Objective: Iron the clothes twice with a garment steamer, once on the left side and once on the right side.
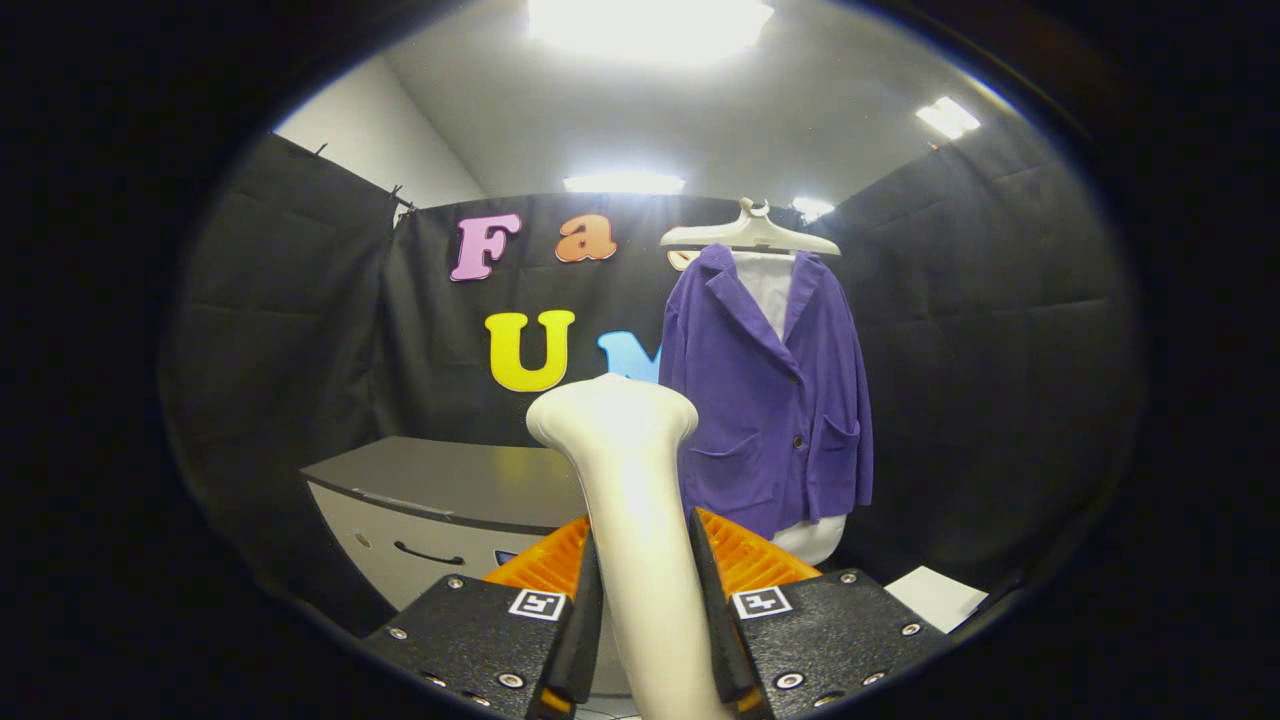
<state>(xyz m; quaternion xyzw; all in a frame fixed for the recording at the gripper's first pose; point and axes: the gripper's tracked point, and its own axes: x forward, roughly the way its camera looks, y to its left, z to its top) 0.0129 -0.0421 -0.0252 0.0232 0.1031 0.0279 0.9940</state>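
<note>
My gripper is shut on the white garment steamer, both fingers pressing on its handle. The steamer's head rises upright above the fingers. Beyond the fingers and a little to the right hangs a purple jacket over a white shirt on a pale hanger. The steamer head stands apart from the jacket, near the jacket's left side, and its handle covers a strip of that side's lower part.
A grey cabinet with a dark top and a drawer handle stands beyond the fingers to the left. A white flat thing lies low to the right. Black cloth walls close the booth on all sides.
</note>
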